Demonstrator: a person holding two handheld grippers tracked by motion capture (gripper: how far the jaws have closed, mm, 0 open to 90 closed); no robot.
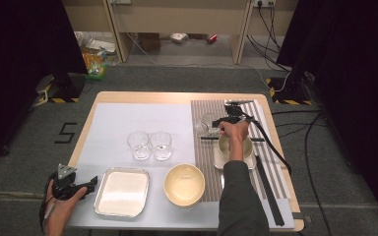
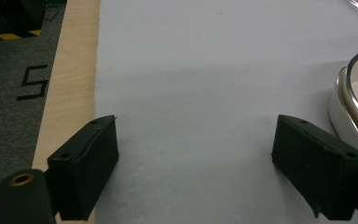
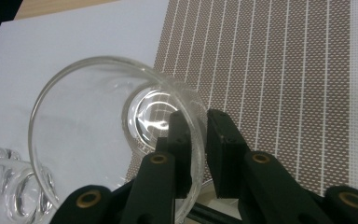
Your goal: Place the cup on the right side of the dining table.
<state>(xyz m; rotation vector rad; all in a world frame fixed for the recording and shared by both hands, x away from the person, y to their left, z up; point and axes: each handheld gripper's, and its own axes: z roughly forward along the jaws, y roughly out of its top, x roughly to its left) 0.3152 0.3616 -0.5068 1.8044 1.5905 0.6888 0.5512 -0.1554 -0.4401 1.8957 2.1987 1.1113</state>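
A clear drinking glass (image 1: 206, 123) stands at the left edge of the brown striped placemat (image 1: 205, 167). My right gripper (image 1: 222, 122) reaches it from the right. In the right gripper view, one jaw is inside the glass (image 3: 98, 116) and the other outside. The right gripper (image 3: 198, 119) has its jaws slightly apart, and the thin wall between them looks free of the pads. My left gripper (image 1: 92, 183) rests at the table's near left corner. Its jaws (image 2: 196, 140) are wide open over bare white mat with nothing between them.
Two more clear glasses (image 1: 139, 145) (image 1: 161, 145) stand mid-table. A metal tray (image 1: 122, 191) and a yellow bowl (image 1: 184, 184) sit near the front. A cream bowl on a plate (image 1: 236, 150) lies under my right hand, with black chopsticks (image 1: 268, 187) beside it.
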